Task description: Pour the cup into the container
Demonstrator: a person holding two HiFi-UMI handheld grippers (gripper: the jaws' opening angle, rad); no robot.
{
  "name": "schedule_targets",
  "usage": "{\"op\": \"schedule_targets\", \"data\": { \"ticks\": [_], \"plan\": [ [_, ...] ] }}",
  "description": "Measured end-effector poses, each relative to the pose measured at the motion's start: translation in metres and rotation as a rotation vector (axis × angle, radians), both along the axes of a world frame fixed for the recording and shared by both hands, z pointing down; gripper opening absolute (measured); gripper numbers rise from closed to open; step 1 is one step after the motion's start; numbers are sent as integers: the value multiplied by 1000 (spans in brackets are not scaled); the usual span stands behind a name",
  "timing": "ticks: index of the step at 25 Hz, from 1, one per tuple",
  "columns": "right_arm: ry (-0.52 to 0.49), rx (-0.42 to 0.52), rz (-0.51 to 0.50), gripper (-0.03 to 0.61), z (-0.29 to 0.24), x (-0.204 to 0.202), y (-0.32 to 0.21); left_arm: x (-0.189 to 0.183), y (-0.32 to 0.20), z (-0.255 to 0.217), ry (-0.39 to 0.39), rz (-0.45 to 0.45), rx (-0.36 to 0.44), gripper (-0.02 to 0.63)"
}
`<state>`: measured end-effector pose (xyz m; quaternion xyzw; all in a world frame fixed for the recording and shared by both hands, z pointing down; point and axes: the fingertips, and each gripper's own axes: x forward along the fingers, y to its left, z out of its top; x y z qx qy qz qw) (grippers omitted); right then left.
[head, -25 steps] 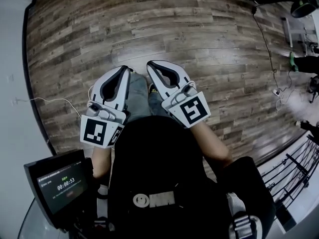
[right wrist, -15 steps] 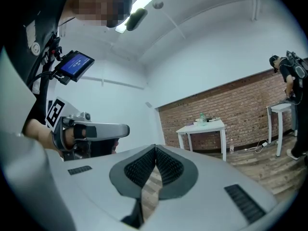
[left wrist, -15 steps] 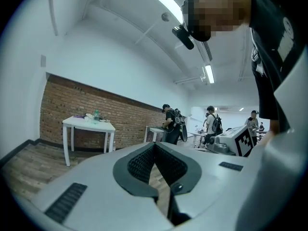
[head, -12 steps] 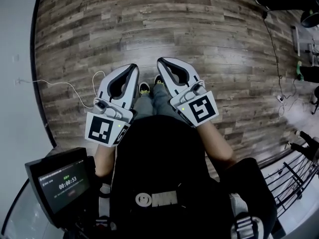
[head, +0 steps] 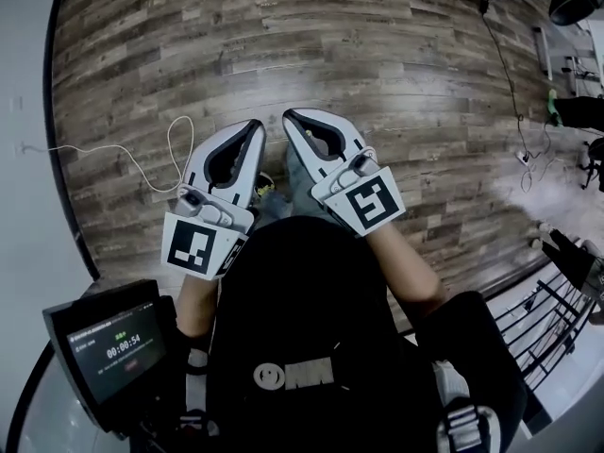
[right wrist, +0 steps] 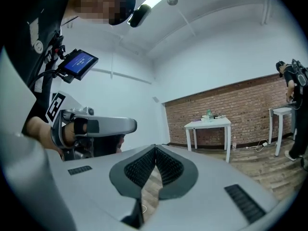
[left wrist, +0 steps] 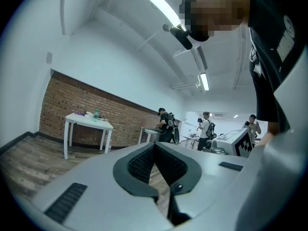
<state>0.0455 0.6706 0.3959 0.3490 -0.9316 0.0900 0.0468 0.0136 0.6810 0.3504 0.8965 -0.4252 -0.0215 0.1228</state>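
Since the left tool [head: 253, 128] and right tool [head: 291, 119] are closed on nothing, the white worktop [right wrist: 208, 123] should be approached squarely first.

A small pale-green see-through vessel [right wrist: 209, 113] is standing upright on a white four-legged table [right wrist: 216, 123] against the brick wall [right wrist: 240, 105], low items [right wrist: 218, 117] lying just beside it; too distant to tell cup from container.

My left gripper [head: 255, 125] and right gripper [head: 289, 117] are pale grey shells with black ribbed pads [left wrist: 140, 165], a black-and-white marker cube [head: 196, 248] on each; I wear a black top [head: 302, 300] with white print
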Motion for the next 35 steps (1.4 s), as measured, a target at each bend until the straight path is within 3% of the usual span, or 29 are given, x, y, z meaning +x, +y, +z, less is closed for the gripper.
{"op": "schedule_targets", "data": {
  "ticks": [5, 10, 18, 26, 31, 35],
  "plan": [
    [3, -34, 8, 8, 12, -14, 35, -4, 27, 6, 12, 25, 1, 5],
    [36, -40, -10, 8, 9, -31, 99, -24, 91, 4, -11, 22, -2, 5],
    [21, -29, -33, 8, 9, -21, 126, -4, 122, 9, 11, 15, -32, 5],
    [-40, 11, -45, 8, -7, 23, 166, 42, 166, -6, -23, -27, -19, 5],
    [-86, 16, -52, 8, -9, 76, 210, 93, 209, -12, -46, -64, 5, 5],
    [-79, -36, -52, 8, -1, 89, 221, 97, 217, -11, -78, -86, -6, 5]
  ]
}}
